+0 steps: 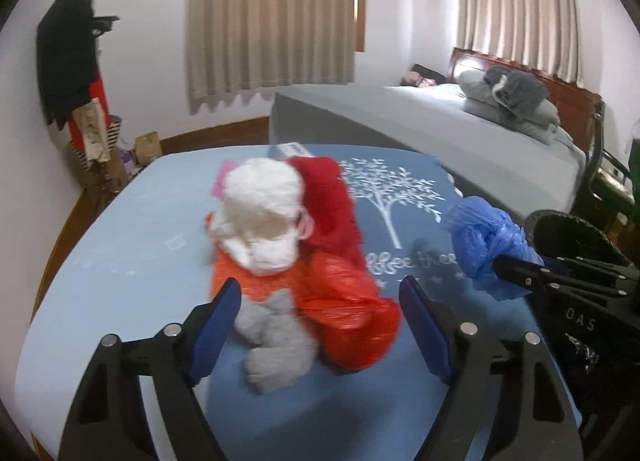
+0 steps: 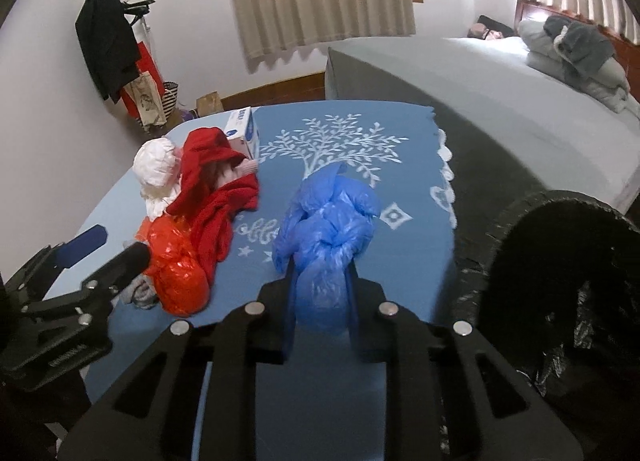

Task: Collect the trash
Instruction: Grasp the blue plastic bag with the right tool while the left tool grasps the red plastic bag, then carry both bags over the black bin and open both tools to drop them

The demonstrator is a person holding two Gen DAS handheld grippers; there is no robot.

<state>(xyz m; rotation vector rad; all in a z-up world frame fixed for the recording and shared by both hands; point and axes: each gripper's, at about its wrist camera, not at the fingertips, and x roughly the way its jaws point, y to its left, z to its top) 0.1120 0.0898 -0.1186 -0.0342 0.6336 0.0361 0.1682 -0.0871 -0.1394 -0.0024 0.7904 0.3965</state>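
Note:
On a blue tablecloth lie an orange plastic bag (image 1: 344, 309), a white plastic bag (image 1: 262, 213), a red cloth (image 1: 330, 201) and a grey sock (image 1: 276, 341). My left gripper (image 1: 320, 321) is open, its fingers either side of the grey sock and orange bag; it also shows in the right wrist view (image 2: 116, 249). My right gripper (image 2: 320, 301) is shut on a crumpled blue plastic bag (image 2: 328, 221), held above the table; the bag also shows in the left wrist view (image 1: 486, 241). A black trash bin (image 2: 560, 301) with a black liner stands at the right.
A white and blue box (image 2: 242, 133) sits at the table's (image 2: 400, 261) far side behind the red cloth. A grey bed (image 1: 440, 129) with pillows lies beyond. A coat rack (image 2: 108, 41) and bags stand by the left wall.

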